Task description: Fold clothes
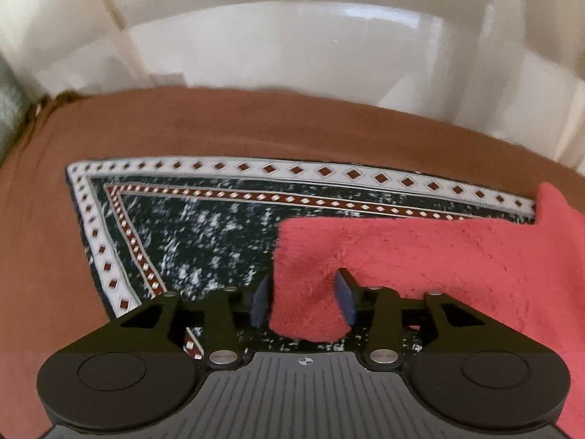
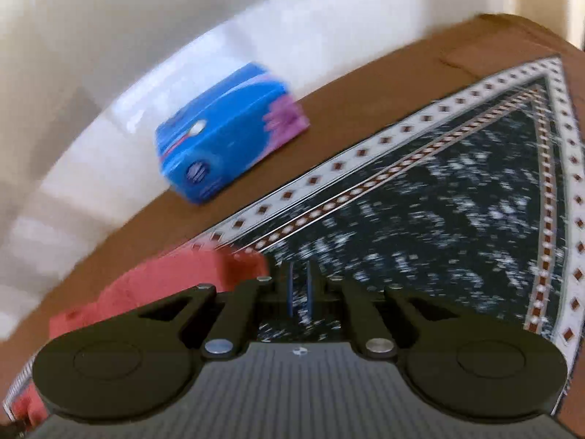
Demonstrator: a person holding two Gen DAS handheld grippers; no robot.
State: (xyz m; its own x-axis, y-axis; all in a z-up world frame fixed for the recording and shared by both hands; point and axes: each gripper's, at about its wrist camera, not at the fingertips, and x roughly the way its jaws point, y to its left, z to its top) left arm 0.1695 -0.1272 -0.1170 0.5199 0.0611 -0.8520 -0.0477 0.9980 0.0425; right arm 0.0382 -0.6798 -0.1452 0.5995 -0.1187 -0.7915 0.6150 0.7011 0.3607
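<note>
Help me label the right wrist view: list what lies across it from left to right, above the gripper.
Red fleece cloth → blue tissue pack → dark patterned mat with its white diamond border, all on the brown cover.

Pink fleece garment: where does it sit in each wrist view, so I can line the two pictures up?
Left wrist: the pink fleece garment fills the lower right, one flap between the left gripper fingers.
Right wrist: it shows at lower left, beside the right gripper.
Shared landmark: the dark mat's white diamond border.
</note>
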